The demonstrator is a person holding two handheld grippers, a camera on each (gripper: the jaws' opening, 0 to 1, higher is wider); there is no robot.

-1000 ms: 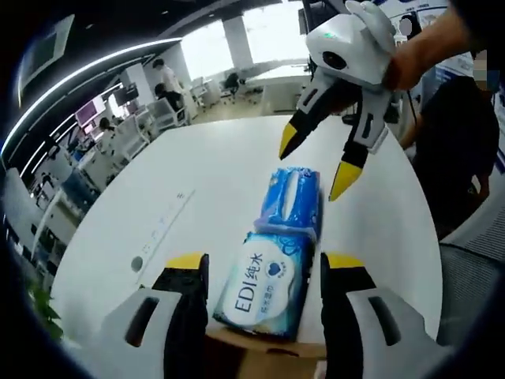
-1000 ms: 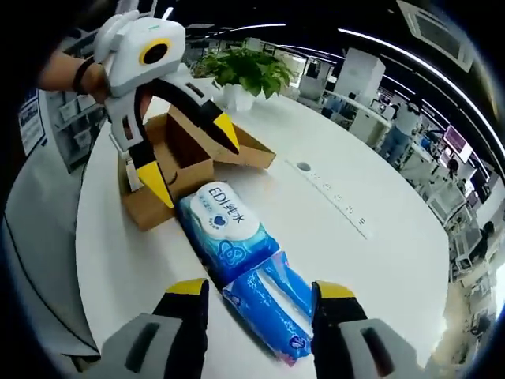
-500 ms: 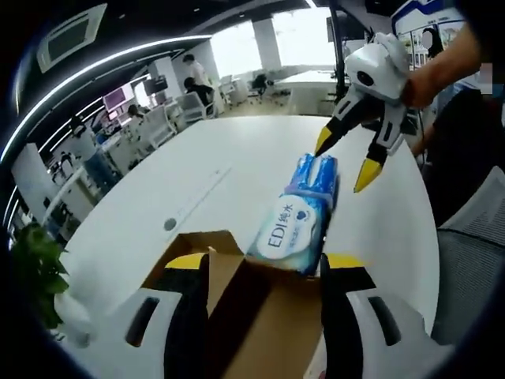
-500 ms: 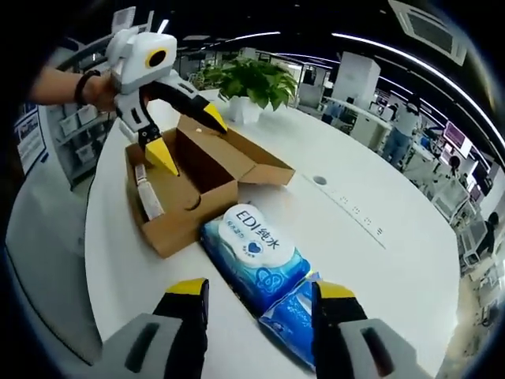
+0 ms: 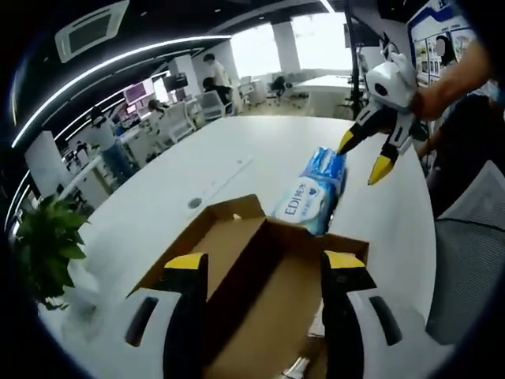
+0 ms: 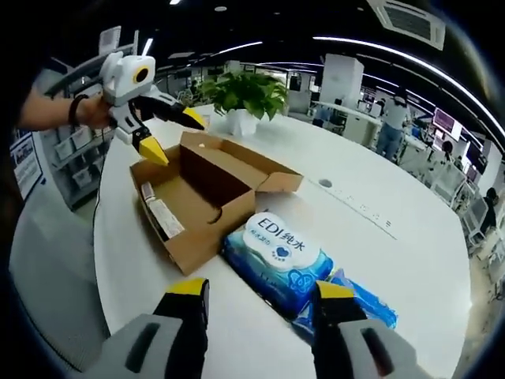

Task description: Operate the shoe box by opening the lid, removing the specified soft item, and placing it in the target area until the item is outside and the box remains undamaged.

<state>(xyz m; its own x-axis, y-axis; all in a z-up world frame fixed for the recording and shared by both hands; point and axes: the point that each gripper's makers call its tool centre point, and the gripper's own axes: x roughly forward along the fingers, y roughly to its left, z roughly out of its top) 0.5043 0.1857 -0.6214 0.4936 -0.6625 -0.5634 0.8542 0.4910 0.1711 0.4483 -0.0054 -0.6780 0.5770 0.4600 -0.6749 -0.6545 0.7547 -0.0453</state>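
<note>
The brown cardboard shoe box (image 6: 197,207) stands open on the white table, its lid flap (image 6: 237,167) folded back; I also see the shoe box (image 5: 260,292) from above in the left gripper view. Two blue wet-wipe packs lie on the table beside it: the near pack (image 6: 276,257) (image 5: 306,204) marked EDI, and a second pack (image 6: 355,304) (image 5: 327,167) behind it. My left gripper (image 5: 267,264) (image 6: 170,134) hangs open over the box. My right gripper (image 6: 256,292) (image 5: 364,156) is open above the packs, holding nothing.
A potted green plant (image 6: 245,95) (image 5: 43,249) stands on the table beyond the box. A small item (image 6: 162,213) lies inside the box. The table's edge (image 6: 102,260) runs close to the box. Office desks and people fill the background.
Both grippers have drawn back and up from the packs. The left one has gone from over the packs to over the open box. The packs lie still.
</note>
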